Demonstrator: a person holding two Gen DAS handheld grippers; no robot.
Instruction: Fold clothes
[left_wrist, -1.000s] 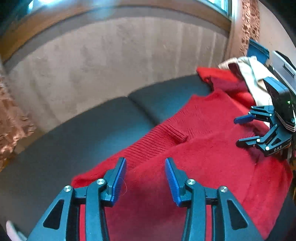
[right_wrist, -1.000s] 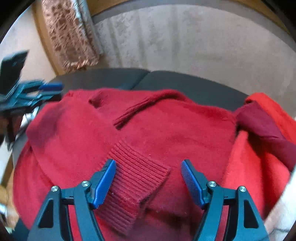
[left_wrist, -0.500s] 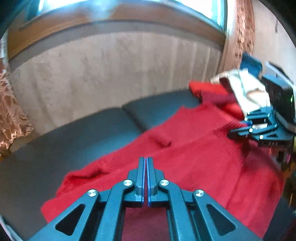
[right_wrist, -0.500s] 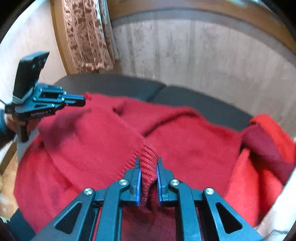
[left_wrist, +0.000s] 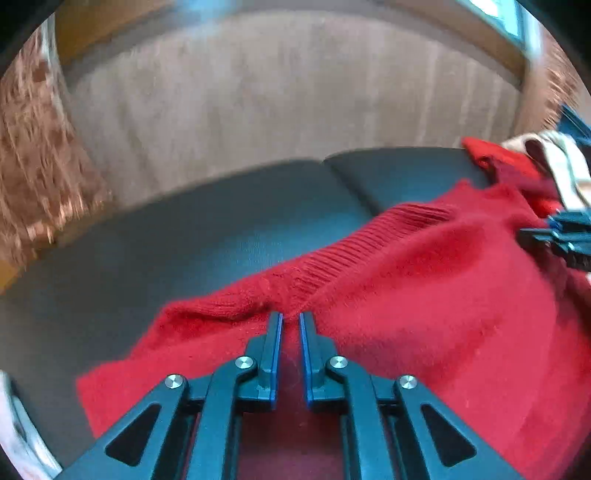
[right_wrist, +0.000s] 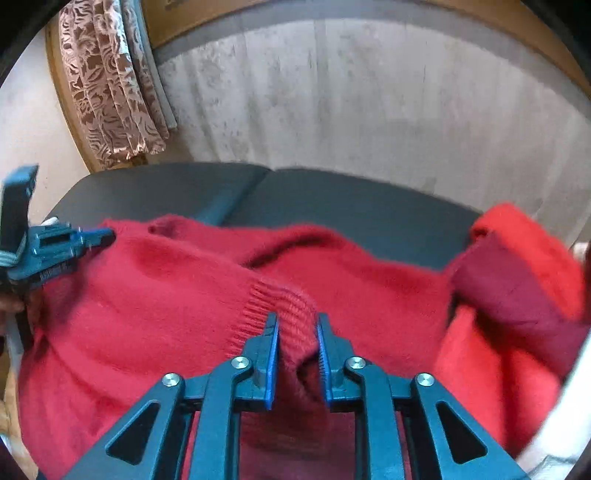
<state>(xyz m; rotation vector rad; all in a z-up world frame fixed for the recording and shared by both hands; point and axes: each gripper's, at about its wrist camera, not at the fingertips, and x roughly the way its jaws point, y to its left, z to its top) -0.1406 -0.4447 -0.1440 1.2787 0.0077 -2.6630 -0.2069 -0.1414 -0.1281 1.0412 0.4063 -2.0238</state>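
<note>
Left wrist view: the left gripper (left_wrist: 290, 317) has its 2 fingers nearly together, pinching a thin fold of the red sweater (left_wrist: 424, 295) right at their tips. The ribbed hem (left_wrist: 332, 258) runs away ahead of the fingers and to their right. The sweater lies across 2 dark sofa cushions (left_wrist: 184, 251), which stretch ahead and left of the fingers. Far right of the fingers, the right gripper (left_wrist: 554, 236) reaches into the same garment, though this view cannot tell how its fingers stand. Beyond it sits a pile of other clothes (left_wrist: 517, 166), red and cream; the count is unclear.

Right wrist view: the right gripper (right_wrist: 295, 325) clamps 1 ribbed cuff (right_wrist: 288, 310) between its 2 fingers, the knit bunched in the narrow gap. The sweater's body spreads ahead and to both sides. Far left of the fingers, the left gripper (right_wrist: 96, 234) bites the sweater's edge. To the right lies another red garment (right_wrist: 517, 277) with a darker patch.

My judgement: folding has barely begun. Both grips are secured on 1 sweater, but it lies rumpled, with no clean fold visible; every fold remains.
</note>
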